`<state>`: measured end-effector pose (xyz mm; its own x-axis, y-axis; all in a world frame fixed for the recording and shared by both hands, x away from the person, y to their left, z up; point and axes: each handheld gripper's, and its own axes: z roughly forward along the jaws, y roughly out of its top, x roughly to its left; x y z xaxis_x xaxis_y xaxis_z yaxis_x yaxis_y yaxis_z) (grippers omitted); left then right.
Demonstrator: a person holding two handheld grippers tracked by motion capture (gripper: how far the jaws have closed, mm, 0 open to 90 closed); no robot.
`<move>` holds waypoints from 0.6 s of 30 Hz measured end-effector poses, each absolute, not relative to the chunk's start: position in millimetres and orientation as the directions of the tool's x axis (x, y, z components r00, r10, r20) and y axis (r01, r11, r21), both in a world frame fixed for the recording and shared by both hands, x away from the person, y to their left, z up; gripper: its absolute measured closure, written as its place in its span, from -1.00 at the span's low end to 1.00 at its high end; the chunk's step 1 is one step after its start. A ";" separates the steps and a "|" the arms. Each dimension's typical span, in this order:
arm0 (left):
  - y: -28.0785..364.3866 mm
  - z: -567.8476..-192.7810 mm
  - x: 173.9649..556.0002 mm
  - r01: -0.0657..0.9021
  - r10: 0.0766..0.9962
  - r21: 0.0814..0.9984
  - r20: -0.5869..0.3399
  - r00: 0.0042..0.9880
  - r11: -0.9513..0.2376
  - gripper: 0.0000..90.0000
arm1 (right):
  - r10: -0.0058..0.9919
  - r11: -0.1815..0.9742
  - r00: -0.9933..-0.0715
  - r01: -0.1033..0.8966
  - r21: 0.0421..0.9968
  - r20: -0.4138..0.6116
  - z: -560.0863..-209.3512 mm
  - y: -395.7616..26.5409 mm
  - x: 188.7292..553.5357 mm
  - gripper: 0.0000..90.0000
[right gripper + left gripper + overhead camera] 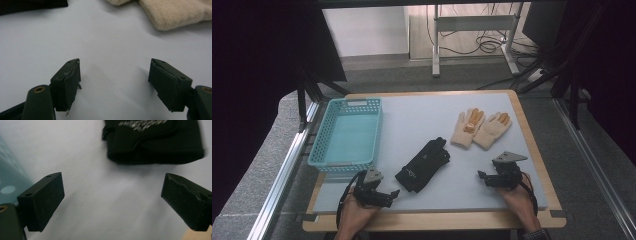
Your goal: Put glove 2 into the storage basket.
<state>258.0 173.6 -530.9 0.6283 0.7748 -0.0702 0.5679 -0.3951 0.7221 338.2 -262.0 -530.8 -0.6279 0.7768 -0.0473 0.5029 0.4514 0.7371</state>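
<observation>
A black glove (423, 164) lies flat in the middle of the pale mat, its cuff end toward me (152, 142). Two cream gloves (481, 127) with orange fingertips rest side by side at the back right; one cuff (175, 12) lies ahead of the right jaws. My left gripper (393, 195) rests open near the front edge, just left of the black glove's cuff, its jaws wide apart over bare mat (112, 200). My right gripper (482, 178) sits open at the front right, below the cream gloves, nothing between its jaws (115, 80).
A turquoise plastic basket (346, 133) stands empty at the left side of the table, its wall beside my left gripper (10, 180). The wooden table edge (437, 220) runs along the front. Metal rails flank both sides; a desk frame and cables stand beyond.
</observation>
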 end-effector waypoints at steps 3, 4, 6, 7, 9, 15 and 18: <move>166.2 -517.6 259.2 0.564 0.763 0.722 -0.079 0.642 -0.400 -0.90 | 0.777 0.450 -0.627 0.503 0.738 -0.046 -530.9 -262.0 338.2 -0.45; 162.8 -513.5 260.7 0.563 0.759 0.723 -0.083 0.646 -0.400 -0.91 | 0.777 0.450 -0.628 0.503 0.738 -0.045 -530.9 -262.0 338.2 -0.45; 154.8 -506.5 265.3 0.563 0.752 0.723 -0.091 0.653 -0.400 -0.93 | 0.777 0.449 -0.627 0.504 0.738 -0.044 -530.9 -262.1 338.2 -0.45; 146.0 -500.9 272.1 0.563 0.746 0.721 -0.096 0.659 -0.405 -0.94 | 0.777 0.449 -0.627 0.504 0.738 -0.044 -531.0 -262.2 338.3 -0.45; 141.1 -498.7 275.8 0.567 0.744 0.718 -0.102 0.660 -0.404 -0.95 | 0.778 0.448 -0.627 0.505 0.738 -0.044 -531.0 -262.1 338.2 -0.45; 108.5 -494.2 302.2 0.584 0.738 0.689 -0.105 0.667 -0.429 -1.00 | 0.778 0.448 -0.627 0.504 0.738 -0.043 -531.0 -262.3 338.2 -0.45; 92.0 -497.5 314.9 0.583 0.735 0.672 -0.086 0.673 -0.456 -1.00 | 0.777 0.447 -0.628 0.504 0.739 -0.042 -531.0 -262.4 338.3 -0.45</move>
